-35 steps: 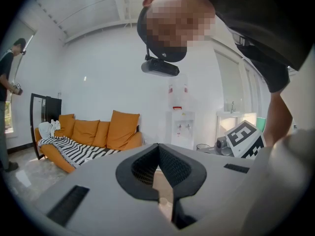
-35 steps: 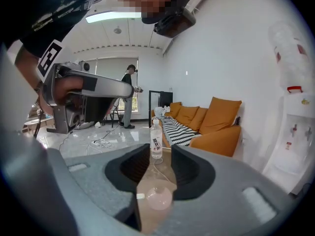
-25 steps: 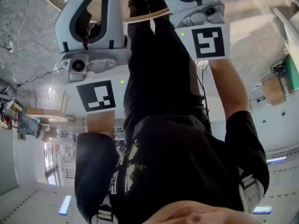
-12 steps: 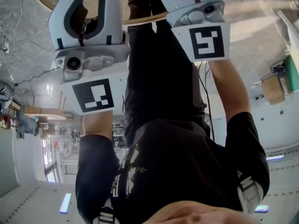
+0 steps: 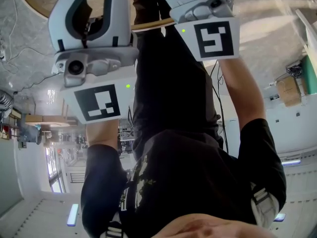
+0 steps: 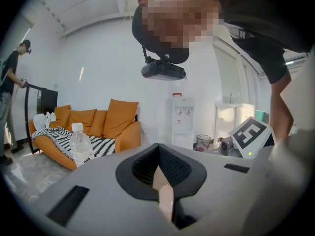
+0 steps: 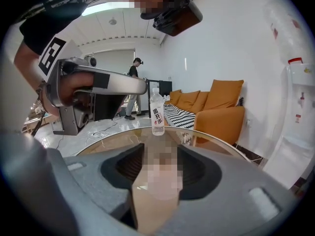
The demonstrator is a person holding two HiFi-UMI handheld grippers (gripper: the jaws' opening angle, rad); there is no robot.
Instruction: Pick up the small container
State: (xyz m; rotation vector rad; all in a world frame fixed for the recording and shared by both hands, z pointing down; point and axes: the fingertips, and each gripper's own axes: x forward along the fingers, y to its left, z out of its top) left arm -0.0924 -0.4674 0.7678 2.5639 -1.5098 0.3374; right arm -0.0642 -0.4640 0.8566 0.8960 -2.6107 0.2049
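Bottle [image 7: 157,113] is standing upright on a round table [image 7: 113,137], clear of both grippers.
Left gripper [image 6: 162,181], jaws narrowly apart, is pointing right of it; right gripper [image 7: 157,181], jaws just opening wide with nothing between, is aiming straight at it.

My right gripper [image 7: 157,181] low before the upright water bottle [image 7: 157,113], fingers [image 7: 197,173] just opened wide, only the round counter [image 7: 108,140] showing between them, orange sofa [image 7: 216,109] right of the bottle, a person [image 7: 134,90] standing far behind it
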